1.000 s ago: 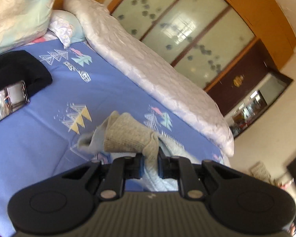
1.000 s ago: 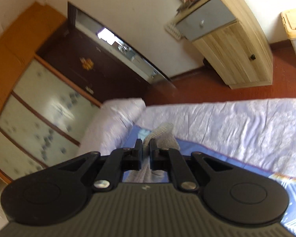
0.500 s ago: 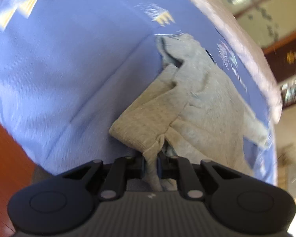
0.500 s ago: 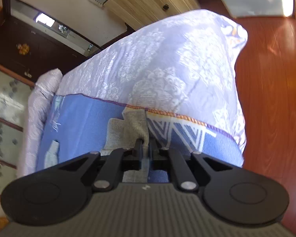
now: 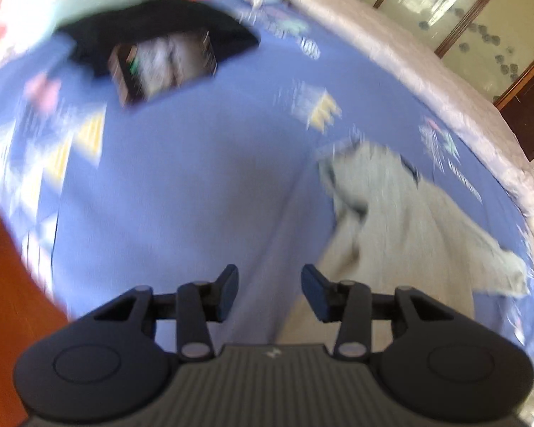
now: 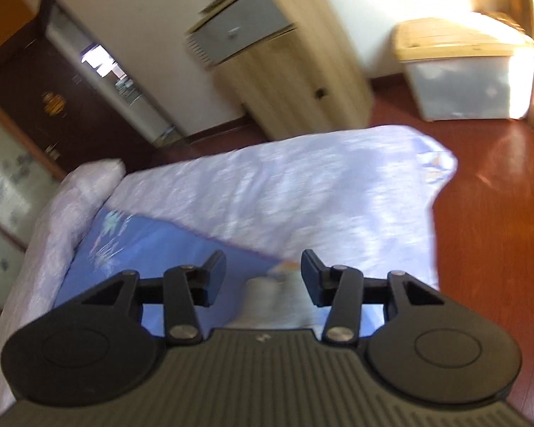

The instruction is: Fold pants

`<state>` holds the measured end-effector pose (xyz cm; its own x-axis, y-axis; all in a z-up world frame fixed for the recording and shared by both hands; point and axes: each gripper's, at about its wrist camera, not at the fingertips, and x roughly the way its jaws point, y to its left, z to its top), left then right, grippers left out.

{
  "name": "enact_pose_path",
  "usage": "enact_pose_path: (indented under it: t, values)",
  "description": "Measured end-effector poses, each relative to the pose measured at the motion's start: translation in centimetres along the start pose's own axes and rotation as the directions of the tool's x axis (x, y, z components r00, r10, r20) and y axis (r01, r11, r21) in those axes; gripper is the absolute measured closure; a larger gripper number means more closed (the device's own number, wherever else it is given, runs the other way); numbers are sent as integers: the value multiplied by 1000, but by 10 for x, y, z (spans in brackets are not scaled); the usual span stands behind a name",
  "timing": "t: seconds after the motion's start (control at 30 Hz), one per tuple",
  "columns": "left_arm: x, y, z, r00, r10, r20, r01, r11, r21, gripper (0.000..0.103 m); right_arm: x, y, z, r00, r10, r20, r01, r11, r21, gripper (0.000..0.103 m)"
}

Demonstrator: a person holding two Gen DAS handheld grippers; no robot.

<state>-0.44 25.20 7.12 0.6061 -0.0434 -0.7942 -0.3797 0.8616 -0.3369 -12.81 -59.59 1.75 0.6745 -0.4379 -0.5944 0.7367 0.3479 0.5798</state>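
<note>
Left gripper (image 5: 270, 286) wide open, empty; right gripper (image 6: 263, 277) same. Grey pants (image 5: 402, 227) lie rumpled on blue bedsheet (image 5: 181, 185). Smooth flat, then pinch waistband edge.

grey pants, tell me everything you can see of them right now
The grey pants look like soft knit fabric, blurred by motion. They lie loosely spread and creased on the blue sheet, one narrow end trailing toward the bed's far edge. The open left gripper and open right gripper hold nothing; whether either finger touches the cloth is unclear.
</note>
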Motion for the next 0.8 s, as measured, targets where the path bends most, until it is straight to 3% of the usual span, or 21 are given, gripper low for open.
enact_pose_path:
  t: [0.1, 0.23, 0.4, 0.57, 0.63, 0.7, 0.8]
  values:
    - [30, -32, 33, 997, 56, 46, -61, 991, 120, 50, 15, 58, -9, 991, 84, -108, -96, 989, -108, 53]
    - [84, -86, 66, 995, 78, 64, -93, 952, 293, 44, 50, 141, -29, 953, 146, -267, -202, 960, -194, 53]
    - [144, -147, 79, 990, 90, 110, -134, 847, 515, 38, 121, 243, -51, 893, 172, -415, -278, 938, -208, 53]
    - [189, -172, 74, 991, 74, 108, -127, 740, 660, 38, 213, 333, -85, 874, 80, -479, -239, 929, -282, 53]
    - [199, -174, 73, 995, 52, 90, -100, 720, 686, 44, 243, 345, -99, 871, 20, -491, -186, 938, -292, 53]
    - [207, -174, 72, 998, 33, 58, -64, 716, 695, 71, 273, 350, -113, 874, -47, -484, -110, 950, -291, 53]
    - [212, -173, 68, 998, 24, 55, -56, 710, 702, 82, 303, 347, -124, 870, -77, -487, -57, 965, -255, 57]
